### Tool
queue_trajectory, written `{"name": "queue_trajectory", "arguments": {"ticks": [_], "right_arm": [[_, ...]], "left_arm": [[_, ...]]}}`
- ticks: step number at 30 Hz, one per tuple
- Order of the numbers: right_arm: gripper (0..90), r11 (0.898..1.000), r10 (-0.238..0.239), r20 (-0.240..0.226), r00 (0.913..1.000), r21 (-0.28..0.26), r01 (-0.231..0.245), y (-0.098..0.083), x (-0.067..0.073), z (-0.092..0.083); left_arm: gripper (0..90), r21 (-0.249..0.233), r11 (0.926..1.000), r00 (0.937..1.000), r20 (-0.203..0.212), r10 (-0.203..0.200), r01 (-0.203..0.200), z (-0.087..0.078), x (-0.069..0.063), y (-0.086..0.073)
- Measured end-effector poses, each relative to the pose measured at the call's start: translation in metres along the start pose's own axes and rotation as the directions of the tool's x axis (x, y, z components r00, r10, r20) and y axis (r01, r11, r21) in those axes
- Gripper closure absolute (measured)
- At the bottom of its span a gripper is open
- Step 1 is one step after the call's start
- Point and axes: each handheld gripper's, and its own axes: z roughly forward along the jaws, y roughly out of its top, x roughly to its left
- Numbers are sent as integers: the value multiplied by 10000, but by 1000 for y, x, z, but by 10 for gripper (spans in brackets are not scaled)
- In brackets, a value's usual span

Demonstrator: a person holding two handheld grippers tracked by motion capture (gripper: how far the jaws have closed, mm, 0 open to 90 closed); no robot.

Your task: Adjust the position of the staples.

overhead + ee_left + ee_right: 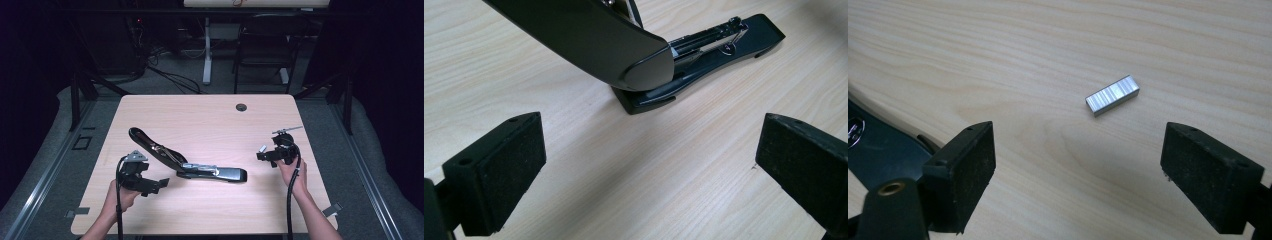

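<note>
A black stapler [210,172] lies swung open in the middle of the wooden table [200,115], its top arm [150,144] raised toward the left. My left gripper [156,186] stands open just short of the hinge end, and in the left gripper view the lid [589,40] and base [704,60] lie beyond the empty jaws [649,170]. My right gripper [265,156] is open, pointing left past the stapler's right end. A small silver strip of staples [1112,95] lies flat on the wood just ahead of the open right gripper [1078,170], touching neither pad.
The stapler's dark end [878,150] sits at the left edge of the right gripper view, close to the left pad. A round cable hole [241,107] is near the table's far edge. A chair [265,45] and a desk leg [207,50] stand beyond the table.
</note>
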Motion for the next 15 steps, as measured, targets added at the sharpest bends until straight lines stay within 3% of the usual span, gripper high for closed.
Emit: {"name": "queue_trajectory", "arguments": {"ticks": [15], "right_arm": [[154, 9993, 158, 398, 9991, 343, -172, 13, -9, 20]], "left_arm": [[0, 127, 9999, 10000, 10, 51, -52, -1, 0, -3]]}}
